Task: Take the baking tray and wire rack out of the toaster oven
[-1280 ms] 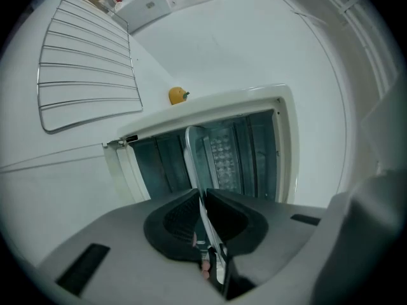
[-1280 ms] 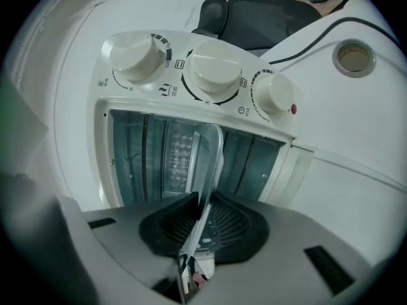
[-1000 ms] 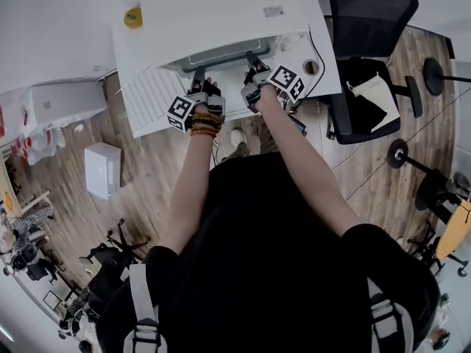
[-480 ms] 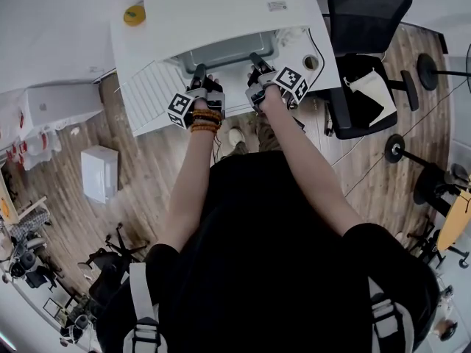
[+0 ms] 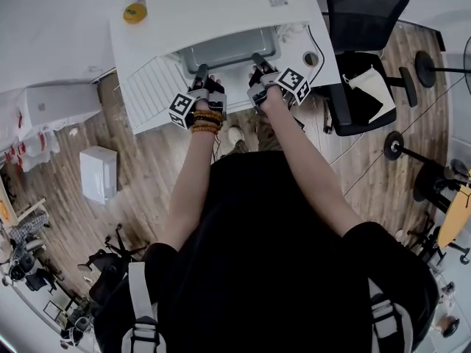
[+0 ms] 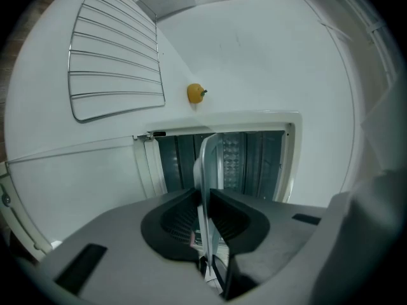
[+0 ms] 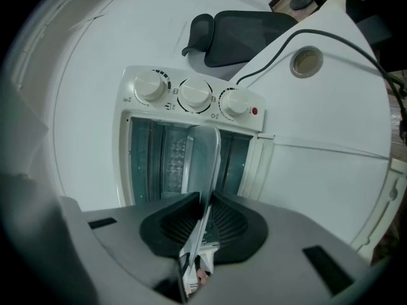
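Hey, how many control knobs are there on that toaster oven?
3, in a row on the toaster oven panel in the right gripper view: left knob, middle knob, right knob beside the red light. None seems hidden.

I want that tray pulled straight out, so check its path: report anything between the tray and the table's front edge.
Nothing visible blocks it. The left gripper and right gripper are clamped on the baking tray at the open toaster oven. The wire rack lies off to the left, clear of the path.
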A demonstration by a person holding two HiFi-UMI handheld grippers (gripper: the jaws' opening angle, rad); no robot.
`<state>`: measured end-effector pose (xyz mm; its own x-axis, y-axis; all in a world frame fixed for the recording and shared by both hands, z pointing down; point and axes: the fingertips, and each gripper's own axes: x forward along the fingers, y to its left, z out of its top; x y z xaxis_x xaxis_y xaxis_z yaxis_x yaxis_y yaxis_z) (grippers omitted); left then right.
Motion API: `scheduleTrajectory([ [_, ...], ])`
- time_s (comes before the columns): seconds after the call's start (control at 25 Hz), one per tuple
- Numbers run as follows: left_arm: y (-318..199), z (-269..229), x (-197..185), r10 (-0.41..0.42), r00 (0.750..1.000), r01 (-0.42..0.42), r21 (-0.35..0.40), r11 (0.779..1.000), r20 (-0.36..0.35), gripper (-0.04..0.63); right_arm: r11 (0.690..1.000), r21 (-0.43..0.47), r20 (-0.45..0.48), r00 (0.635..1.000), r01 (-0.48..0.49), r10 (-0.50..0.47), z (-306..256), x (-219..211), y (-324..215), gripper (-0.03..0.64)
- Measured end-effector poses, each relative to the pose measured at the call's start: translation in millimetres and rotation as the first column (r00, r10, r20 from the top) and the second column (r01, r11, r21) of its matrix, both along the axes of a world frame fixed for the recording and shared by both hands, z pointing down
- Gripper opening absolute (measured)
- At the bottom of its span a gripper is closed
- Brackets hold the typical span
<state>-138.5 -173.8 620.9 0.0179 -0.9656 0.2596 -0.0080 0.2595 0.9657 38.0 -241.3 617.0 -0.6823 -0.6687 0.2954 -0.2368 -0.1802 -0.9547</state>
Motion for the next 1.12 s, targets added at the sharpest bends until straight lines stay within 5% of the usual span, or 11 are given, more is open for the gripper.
scheduleTrajectory([
  [1.12,32.8,3.5,12.5,0.076,0.997,-0.076,-0.004,0.997,0.0,0.072,0.997,-0.003,0.024,0.997,-0.076,0.077,1.9,14.1,36.3,0.07],
])
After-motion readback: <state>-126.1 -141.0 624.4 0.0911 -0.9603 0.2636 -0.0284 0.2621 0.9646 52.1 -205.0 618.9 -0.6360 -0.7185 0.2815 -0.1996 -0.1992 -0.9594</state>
